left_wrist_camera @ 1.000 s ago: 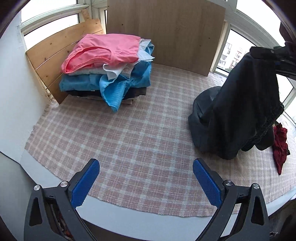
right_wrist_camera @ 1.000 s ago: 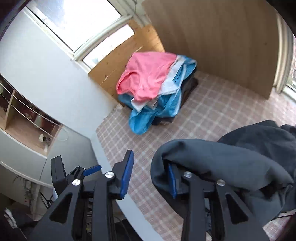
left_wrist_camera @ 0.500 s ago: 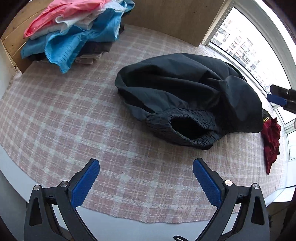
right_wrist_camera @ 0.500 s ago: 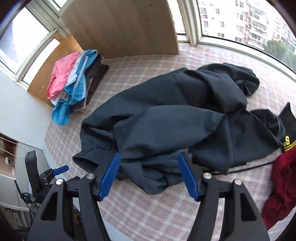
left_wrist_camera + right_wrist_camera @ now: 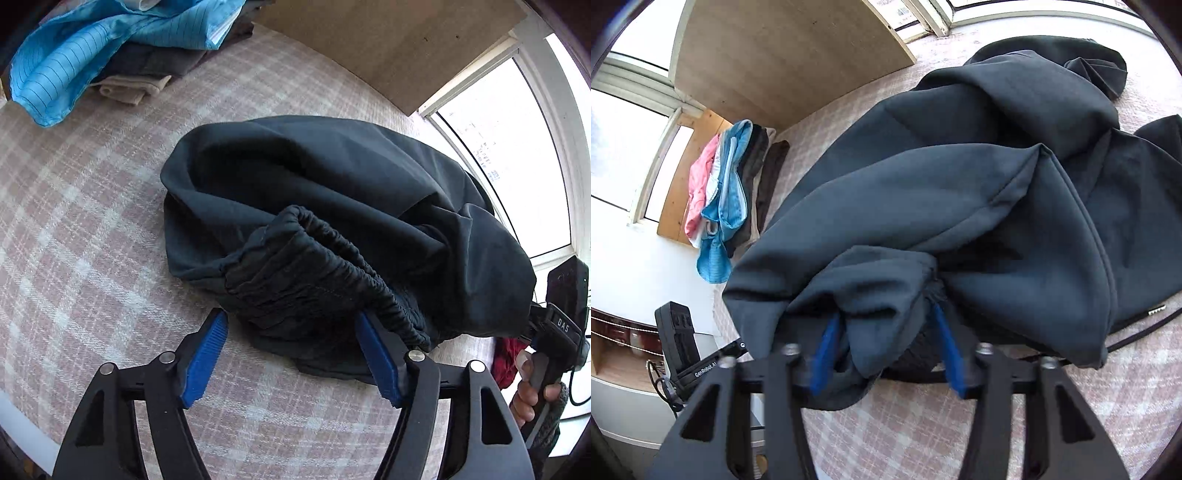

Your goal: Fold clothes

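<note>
Both my grippers closing in on the dark trousers heaped on the checked surface.

My left gripper has just been narrowing; its pads straddle the gathered elastic waistband without yet pressing it, placed there, I judge, to pinch one waist corner. My right gripper has also been closing, with a fold of the cloth bunched between its pads, though I cannot tell if it is clamped. The dark trousers lie crumpled mid-surface, matte and soft. Farther off sits the folded stack.
</note>
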Demonstrator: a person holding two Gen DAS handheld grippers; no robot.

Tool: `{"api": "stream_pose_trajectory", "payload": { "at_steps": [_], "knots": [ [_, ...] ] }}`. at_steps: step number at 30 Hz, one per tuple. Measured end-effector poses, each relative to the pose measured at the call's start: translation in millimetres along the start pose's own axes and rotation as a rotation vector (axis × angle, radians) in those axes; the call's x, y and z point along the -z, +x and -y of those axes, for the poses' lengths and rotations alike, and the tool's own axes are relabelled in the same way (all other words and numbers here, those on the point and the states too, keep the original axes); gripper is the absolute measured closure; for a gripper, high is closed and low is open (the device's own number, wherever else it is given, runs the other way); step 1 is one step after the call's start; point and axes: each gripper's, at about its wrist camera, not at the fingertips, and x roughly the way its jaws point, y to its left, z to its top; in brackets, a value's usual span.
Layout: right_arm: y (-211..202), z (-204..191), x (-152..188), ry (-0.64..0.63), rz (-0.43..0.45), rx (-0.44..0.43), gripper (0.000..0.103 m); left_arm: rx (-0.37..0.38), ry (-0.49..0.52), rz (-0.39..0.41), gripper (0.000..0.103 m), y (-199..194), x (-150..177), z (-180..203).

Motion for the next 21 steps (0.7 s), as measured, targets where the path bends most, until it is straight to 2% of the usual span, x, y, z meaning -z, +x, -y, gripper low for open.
{"api": "stream_pose_trajectory", "payload": {
  "at_steps": [1,2,3,5,7,9,10,11,15,19,21],
  "knots": [
    [-3.5,0.7,-1.7,0.02,0.011,-0.025,0.083,0.009,0.012,0.024,0.058,-4.5,0.7,-1.0],
    [-8.4,0.3,-2.7,0.023,0.024,-0.038,0.084,0.019,0.013,0.036,0.069,-8.5,1.1,-3.3],
    [-15.6,-0.4,-3.7,0.021,0.039,-0.047,0.087,0.028,0.007,0.045,0.072,-12.3,1.5,-6.5],
    [-31.4,-2.1,-4.5,0.02,0.072,-0.071,0.094,0.044,-0.006,0.062,0.086,-19.9,2.4,-12.9],
    [-47.0,-10.4,-1.8,-0.018,0.1,-0.064,0.095,0.02,-0.025,0.078,0.086,-29.2,5.1,-17.9],
    [-56.6,-20.5,0.5,-0.077,0.116,-0.02,0.095,0.049,-0.065,0.054,0.055,-33.9,11.5,-15.1],
    [-57.2,-22.4,1.9,-0.086,0.116,-0.012,0.095,0.064,-0.085,0.041,0.026,-36.3,14.7,-13.6],
    [-56.9,-23.3,3.2,-0.087,0.114,-0.013,0.095,0.079,-0.105,0.028,0.019,-38.6,17.9,-12.2],
    [-44.3,-21.6,8.2,-0.073,0.095,-0.003,0.095,0.087,-0.117,-0.015,0.018,-33.5,26.8,4.4],
    [-38.1,-19.9,13.2,-0.079,0.085,-0.006,0.095,0.04,-0.22,-0.113,0.018,-12.6,16.6,9.0],
    [-39.6,-19.0,14.7,-0.091,0.088,0.003,0.094,0.025,-0.276,-0.093,0.018,-11.3,14.3,11.1]
  ]
}}
